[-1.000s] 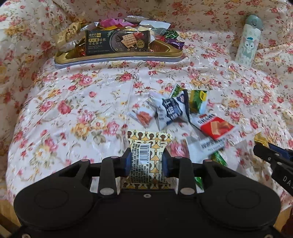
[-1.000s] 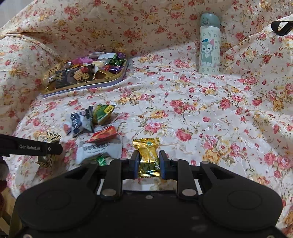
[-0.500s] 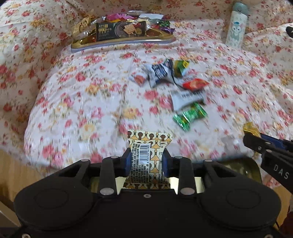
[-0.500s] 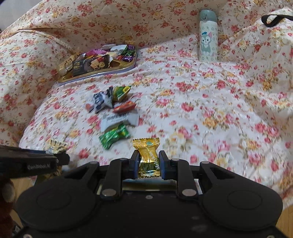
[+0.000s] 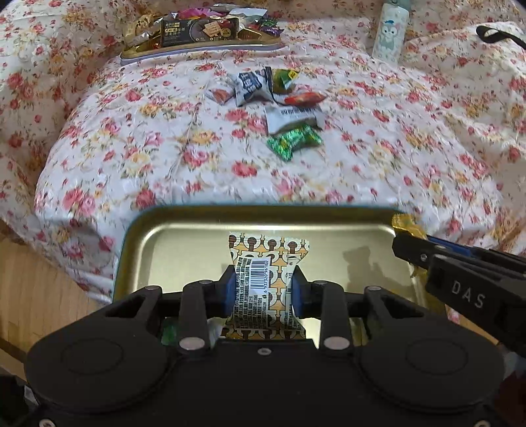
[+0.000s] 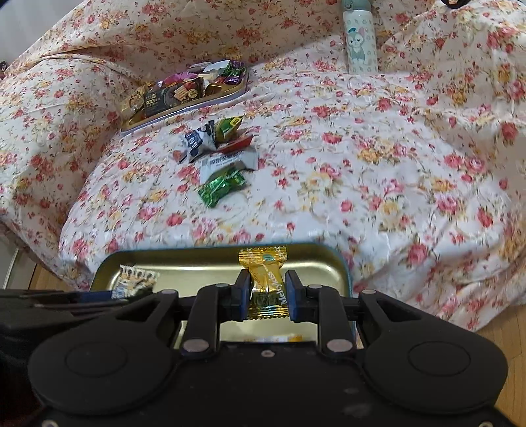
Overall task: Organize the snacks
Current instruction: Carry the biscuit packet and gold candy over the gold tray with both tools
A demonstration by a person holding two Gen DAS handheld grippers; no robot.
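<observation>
The left tongs (image 5: 263, 289) are clamping a patterned snack packet (image 5: 267, 285) with a barcode on its face, its blue pads pressing on both sides, and they are holding it upright over a gold metal tray (image 5: 184, 243) with a teal rim. The right tongs (image 6: 265, 295) are squeezing a gold-wrapped Melty Kiss candy (image 6: 264, 282) at its middle, and this one is also hanging above the same tray (image 6: 315, 262), nearer its right end. In the left wrist view the right tongs are showing at the right edge, over the tray's right rim, with a bit of gold wrapper poking out at their tip.

The tray is sitting at the near edge of a bed draped in a floral cloth (image 5: 131, 138), with wooden floor (image 5: 39, 295) showing beside it. Further up the bed a small cluster of snacks is lying loose: a green foil candy (image 5: 292, 141), a white packet (image 5: 292, 118) touching it, a red packet (image 5: 304, 98), a dark blue and white packet (image 5: 250, 85), a green packet (image 5: 284, 78) and a small brown one (image 5: 219, 95). Beyond them a second tray (image 5: 197, 49) is lying heaped with wrapped sweets and a dark biscuit box (image 5: 197, 31). A pale bottle with a cartoon cat (image 6: 360, 42) is standing upright to the right, well apart from the snacks
</observation>
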